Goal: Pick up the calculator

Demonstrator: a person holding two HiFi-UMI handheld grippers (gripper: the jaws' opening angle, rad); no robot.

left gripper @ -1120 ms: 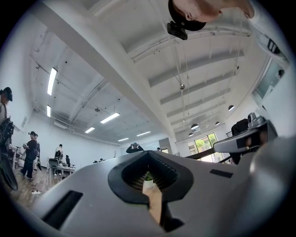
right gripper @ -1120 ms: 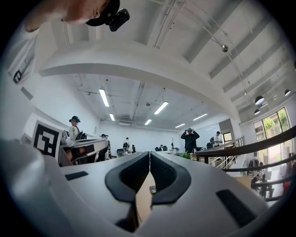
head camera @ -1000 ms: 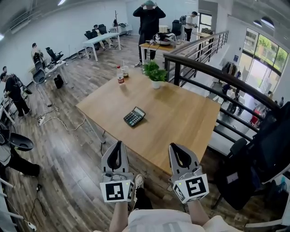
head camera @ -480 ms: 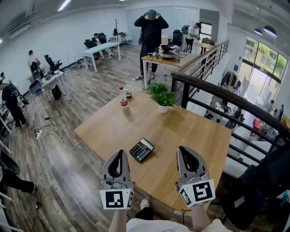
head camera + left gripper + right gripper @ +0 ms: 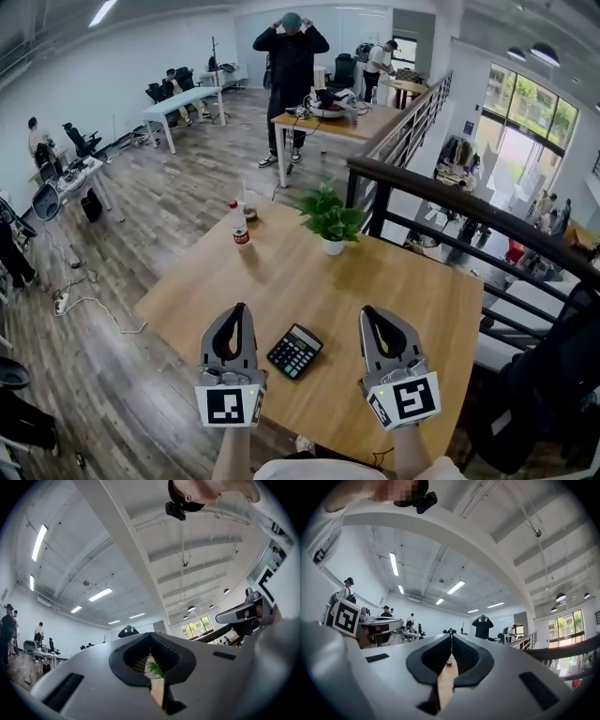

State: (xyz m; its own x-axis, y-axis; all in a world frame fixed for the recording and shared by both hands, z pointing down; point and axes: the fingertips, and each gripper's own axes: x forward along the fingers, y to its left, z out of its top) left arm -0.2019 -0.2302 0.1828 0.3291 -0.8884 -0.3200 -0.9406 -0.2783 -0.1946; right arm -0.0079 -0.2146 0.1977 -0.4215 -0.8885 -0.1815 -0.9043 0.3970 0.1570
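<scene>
- My left gripper (image 5: 238, 314) and right gripper (image 5: 370, 317) hover clenched and empty, with the calculator (image 5: 295, 351) flat on the table (image 5: 412, 300) between them.
- Likely light, rigid, slick plastic; I'd pinch its long edges.

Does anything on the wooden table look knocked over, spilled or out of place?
Nothing stands out. The calculator lies flat on the table, the potted plant and the bottle stand upright at its far side, and no spill shows.

The dark calculator (image 5: 295, 351) lies flat, askew, near the table's front edge.
</scene>
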